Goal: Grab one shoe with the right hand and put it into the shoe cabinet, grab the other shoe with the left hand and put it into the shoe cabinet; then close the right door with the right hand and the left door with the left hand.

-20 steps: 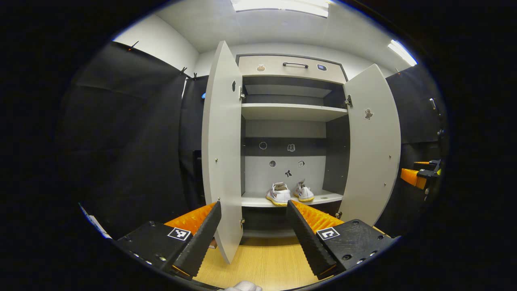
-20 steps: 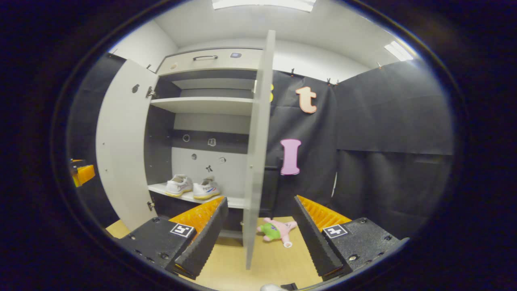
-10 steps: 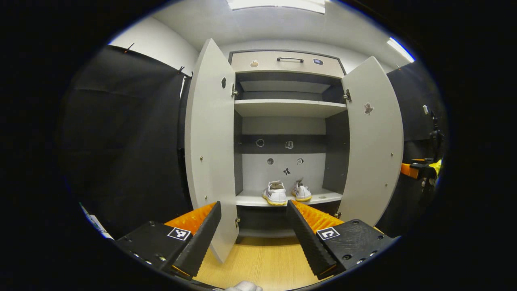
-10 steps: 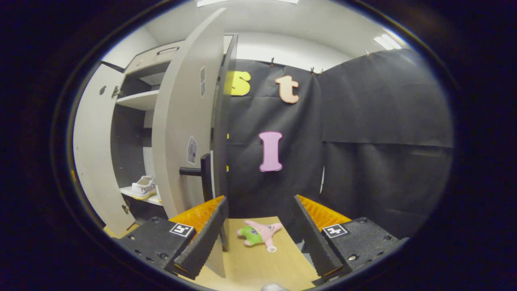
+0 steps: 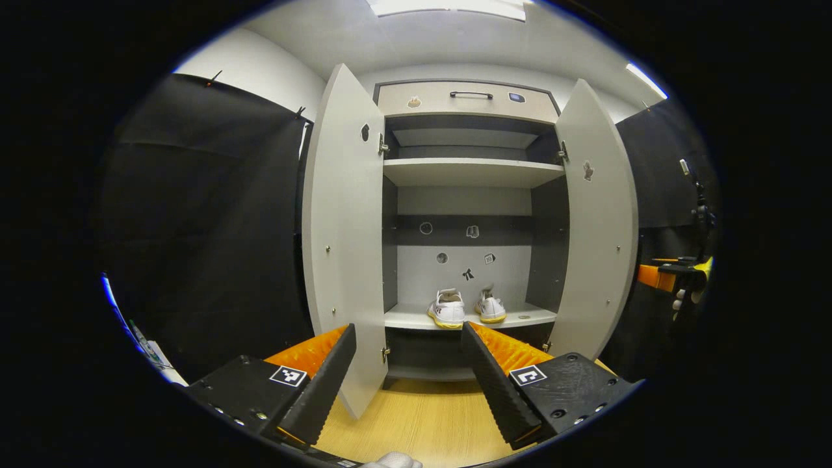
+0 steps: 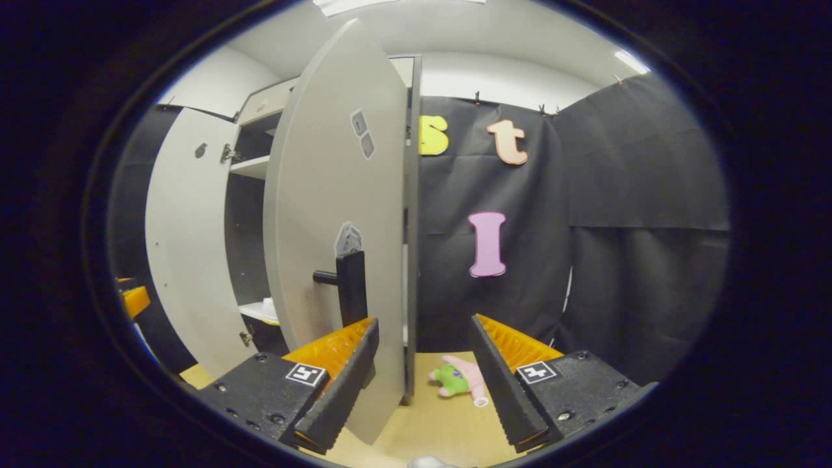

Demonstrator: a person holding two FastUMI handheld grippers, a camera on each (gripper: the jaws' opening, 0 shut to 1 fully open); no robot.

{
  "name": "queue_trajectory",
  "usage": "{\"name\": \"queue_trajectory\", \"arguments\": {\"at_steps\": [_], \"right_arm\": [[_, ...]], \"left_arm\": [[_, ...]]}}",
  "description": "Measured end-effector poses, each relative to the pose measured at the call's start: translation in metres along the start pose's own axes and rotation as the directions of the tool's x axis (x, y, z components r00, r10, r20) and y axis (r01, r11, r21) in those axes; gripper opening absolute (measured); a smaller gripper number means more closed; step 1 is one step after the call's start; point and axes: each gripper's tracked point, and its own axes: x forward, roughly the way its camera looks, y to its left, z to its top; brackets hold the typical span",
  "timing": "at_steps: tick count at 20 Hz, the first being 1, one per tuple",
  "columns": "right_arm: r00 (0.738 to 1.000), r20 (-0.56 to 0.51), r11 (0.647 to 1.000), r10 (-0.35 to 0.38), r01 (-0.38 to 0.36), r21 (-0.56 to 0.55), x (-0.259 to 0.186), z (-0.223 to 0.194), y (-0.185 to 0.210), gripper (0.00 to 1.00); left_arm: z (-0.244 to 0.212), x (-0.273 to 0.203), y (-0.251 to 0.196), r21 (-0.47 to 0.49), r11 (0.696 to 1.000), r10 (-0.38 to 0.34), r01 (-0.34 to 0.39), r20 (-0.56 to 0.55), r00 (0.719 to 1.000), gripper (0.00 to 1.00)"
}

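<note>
Two white shoes (image 5: 446,309) (image 5: 491,307) stand side by side on the lower shelf of the grey shoe cabinet (image 5: 465,172). Its left door (image 5: 341,240) and right door (image 5: 598,221) both stand open. My left gripper (image 5: 408,328) is open and holds nothing, facing the cabinet from a distance. My right gripper (image 6: 423,320) is open at the outer face of the right door (image 6: 325,214), with one of its fingers (image 6: 338,383) just below the black handle (image 6: 351,286). I cannot tell whether it touches the door. The right gripper (image 5: 676,276) also appears past the right door's edge.
A pink and green plush toy (image 6: 458,380) lies on the wooden floor (image 6: 429,422) right of the cabinet. Black cloth walls stand close on both sides. The cabinet has an upper shelf and a top drawer with a handle (image 5: 469,95). The left gripper (image 6: 133,299) shows beyond the left door.
My right gripper has swung round the right door's edge to its outer, handle side. The right door now looks slightly narrower from the left. My left gripper has barely shifted.
</note>
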Motion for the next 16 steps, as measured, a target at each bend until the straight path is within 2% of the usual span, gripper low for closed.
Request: {"name": "queue_trajectory", "arguments": {"at_steps": [2,3,6,8,13,16], "right_arm": [[0.999,0.006,0.999,0.048,-0.048,-0.014,0.009,0.001,0.026,0.88],[0.997,0.008,0.997,0.071,-0.071,-0.023,0.015,0.002,0.036,0.92],[0.989,-0.003,0.989,0.147,-0.147,-0.018,0.033,0.000,0.069,0.92],[0.984,-0.019,0.984,0.177,-0.177,-0.001,0.034,-0.002,0.084,0.99],[0.988,0.000,0.988,0.154,-0.154,-0.014,0.006,0.001,0.085,1.00],[0.994,0.002,0.994,0.107,-0.107,-0.035,-0.014,0.000,0.078,1.00]], "left_arm": [[0.000,-0.003,0.004,0.006,1.000,0.019,-0.019,-0.001,1.000,0.97],[0.000,-0.004,0.007,0.007,1.000,0.024,-0.024,-0.005,1.000,0.97],[-0.001,-0.010,0.012,0.015,0.999,0.046,-0.046,-0.013,0.999,0.97],[-0.002,-0.013,0.015,0.017,0.998,0.055,-0.054,-0.020,0.998,0.97],[0.000,-0.016,0.018,0.022,0.999,0.037,-0.037,-0.015,0.999,0.97],[-0.002,-0.014,0.025,0.022,1.000,0.018,-0.018,-0.013,1.000,0.97]]}}
